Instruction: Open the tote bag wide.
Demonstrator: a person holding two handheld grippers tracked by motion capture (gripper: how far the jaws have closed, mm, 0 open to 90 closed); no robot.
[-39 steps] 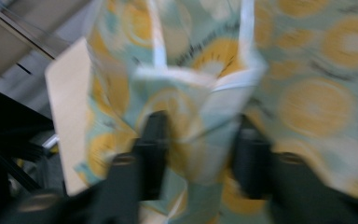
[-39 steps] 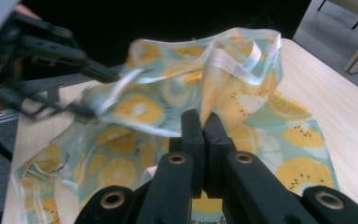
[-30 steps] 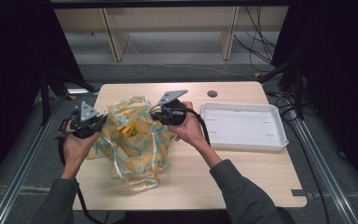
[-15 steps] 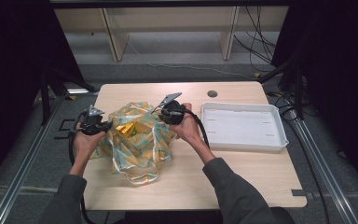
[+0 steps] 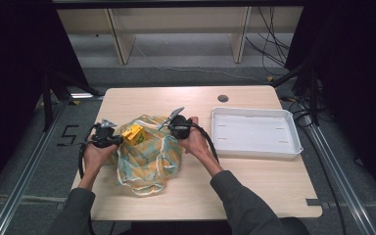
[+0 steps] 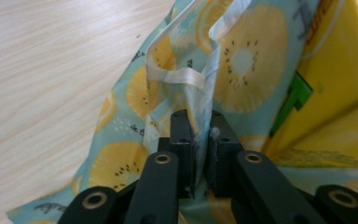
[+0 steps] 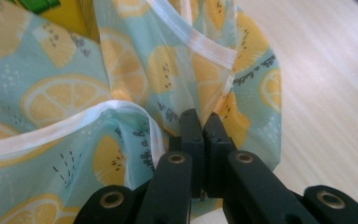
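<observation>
Basically both tongs clamp the fruit-print bag (image 5: 149, 154) on the desk (image 5: 254, 181): left tongs (image 5: 111, 140) on its left edge, right tongs (image 5: 170, 127) on its right edge. Yellow box (image 5: 132, 133) sits between them, nearer the left.

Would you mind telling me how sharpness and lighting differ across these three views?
High view: table evenly lit, surroundings almost black. Left gripper view: fruit-print bag fairly sharp, yellow box soft. Right gripper view: close fabric slightly blurred, bare tabletop washed pale.
</observation>
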